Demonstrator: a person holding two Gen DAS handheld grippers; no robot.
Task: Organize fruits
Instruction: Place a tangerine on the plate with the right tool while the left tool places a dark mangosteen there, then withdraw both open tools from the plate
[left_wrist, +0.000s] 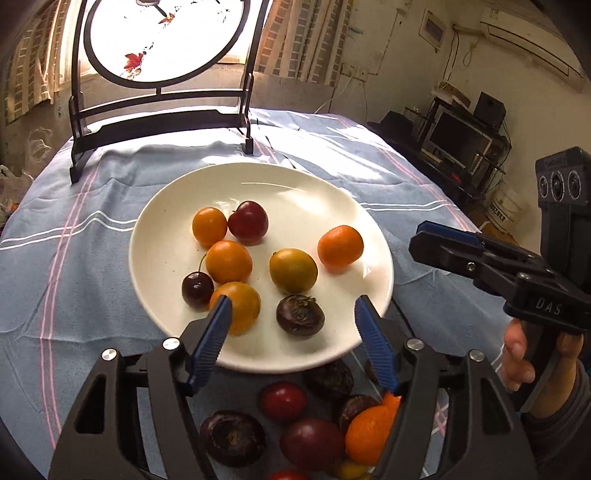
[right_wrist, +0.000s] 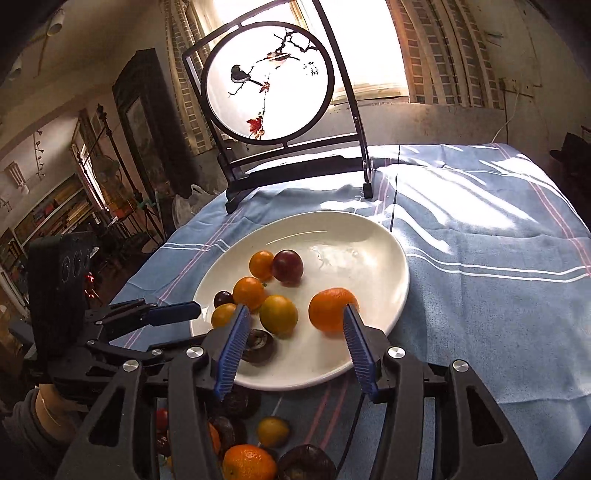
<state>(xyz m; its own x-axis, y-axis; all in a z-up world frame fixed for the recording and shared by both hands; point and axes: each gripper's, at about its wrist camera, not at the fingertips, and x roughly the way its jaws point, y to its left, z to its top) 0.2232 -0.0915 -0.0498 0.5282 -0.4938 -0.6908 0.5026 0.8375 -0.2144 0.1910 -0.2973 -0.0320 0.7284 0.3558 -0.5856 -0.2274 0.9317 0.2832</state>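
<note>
The left gripper (left_wrist: 293, 317) hangs over the near rim of the white plate (left_wrist: 332, 199) at the lower centre of the left wrist view, its blue fingers spread wide with nothing between them. On the plate sit several fruits: an orange mandarin (left_wrist: 340, 246) toward the right, a yellow-green fruit (left_wrist: 293, 270) at the middle, a dark red plum (left_wrist: 248, 221) above, a cherry (left_wrist: 197, 290) at the left and a dark brown water chestnut (left_wrist: 300, 315) nearest the fingers. More loose fruits (left_wrist: 314, 439) lie on the blue striped tablecloth (left_wrist: 74, 258) at the bottom of the frame, under the gripper.

The right gripper (right_wrist: 293, 321) sits low and central in the right wrist view, also wide apart and empty, with its right finger just in front of the mandarin. A round painted screen (right_wrist: 267, 81) on a dark stand fills the upper centre, behind the plate
</note>
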